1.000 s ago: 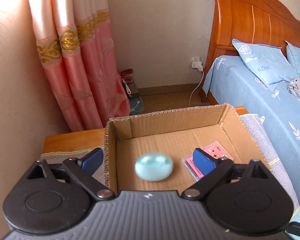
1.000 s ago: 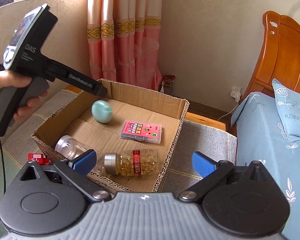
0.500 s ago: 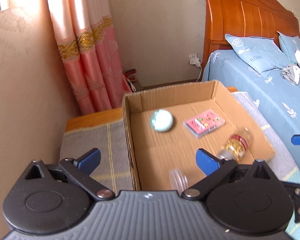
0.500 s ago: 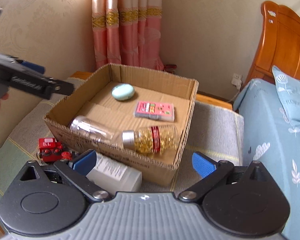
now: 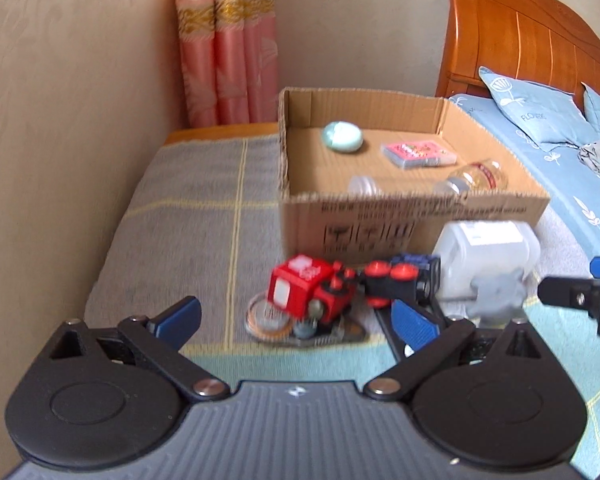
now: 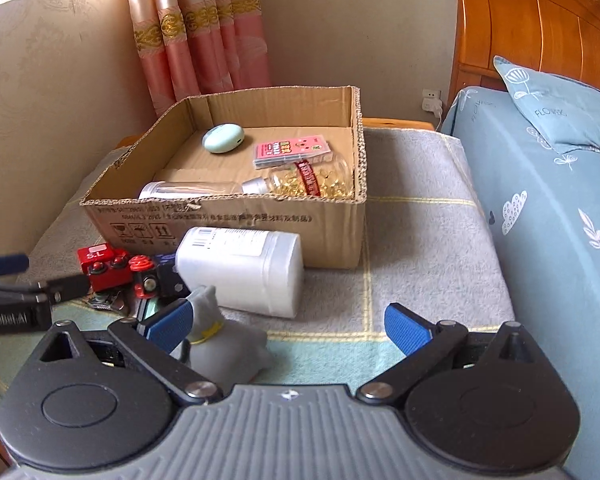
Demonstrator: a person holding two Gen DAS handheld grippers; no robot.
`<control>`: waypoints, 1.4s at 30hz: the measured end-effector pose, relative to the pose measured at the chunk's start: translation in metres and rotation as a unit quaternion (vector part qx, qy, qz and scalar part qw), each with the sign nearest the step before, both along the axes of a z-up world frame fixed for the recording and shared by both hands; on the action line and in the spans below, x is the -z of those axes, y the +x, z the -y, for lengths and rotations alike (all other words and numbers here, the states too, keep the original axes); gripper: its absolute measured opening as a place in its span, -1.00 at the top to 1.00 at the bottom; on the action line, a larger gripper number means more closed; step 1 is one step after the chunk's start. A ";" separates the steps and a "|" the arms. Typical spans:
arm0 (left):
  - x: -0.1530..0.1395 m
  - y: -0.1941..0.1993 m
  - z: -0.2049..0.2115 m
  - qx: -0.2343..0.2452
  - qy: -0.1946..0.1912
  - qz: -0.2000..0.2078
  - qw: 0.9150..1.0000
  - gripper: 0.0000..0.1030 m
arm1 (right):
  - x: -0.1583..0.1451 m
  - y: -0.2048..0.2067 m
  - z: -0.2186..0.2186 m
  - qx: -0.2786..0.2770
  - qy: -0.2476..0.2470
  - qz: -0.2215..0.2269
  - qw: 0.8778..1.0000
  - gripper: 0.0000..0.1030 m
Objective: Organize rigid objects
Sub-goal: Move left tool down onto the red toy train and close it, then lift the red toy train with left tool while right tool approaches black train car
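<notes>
At frame centre the box [image 6: 228,224] is holding an egg [image 6: 223,137], cards [image 6: 292,151] and bottles; we are keeping left gripper [image 5: 296,320] and right gripper [image 6: 288,322] spread, empty, near the toy train [image 5: 324,288]

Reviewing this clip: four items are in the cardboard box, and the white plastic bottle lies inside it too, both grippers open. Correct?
Not quite. The white plastic bottle lies outside the cardboard box, on the blanket against its front wall, as the right wrist view shows. The rest holds.
</notes>
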State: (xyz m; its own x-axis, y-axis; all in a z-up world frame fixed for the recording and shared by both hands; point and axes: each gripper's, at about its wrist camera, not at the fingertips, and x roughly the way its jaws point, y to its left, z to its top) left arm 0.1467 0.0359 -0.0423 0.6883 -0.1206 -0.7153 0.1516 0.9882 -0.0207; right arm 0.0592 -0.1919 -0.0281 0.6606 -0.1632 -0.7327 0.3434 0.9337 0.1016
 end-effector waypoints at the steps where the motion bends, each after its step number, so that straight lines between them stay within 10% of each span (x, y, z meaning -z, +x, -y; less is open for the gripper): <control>1: 0.005 -0.004 -0.002 0.001 -0.004 -0.004 1.000 -0.96 | 0.001 0.002 -0.003 -0.001 0.000 -0.001 1.000 -1.00; 23: 0.019 0.013 -0.006 0.064 0.017 0.019 0.998 -0.96 | 0.009 0.024 -0.017 0.002 -0.016 -0.011 1.000 -1.00; 30: 0.026 0.030 0.011 0.117 0.038 0.003 0.992 -0.17 | 0.002 0.019 -0.008 0.007 -0.017 -0.001 1.000 -1.00; 42: 0.026 0.022 0.006 0.104 0.031 -0.005 0.994 0.03 | 0.001 0.013 -0.006 0.007 -0.015 0.001 1.000 -1.00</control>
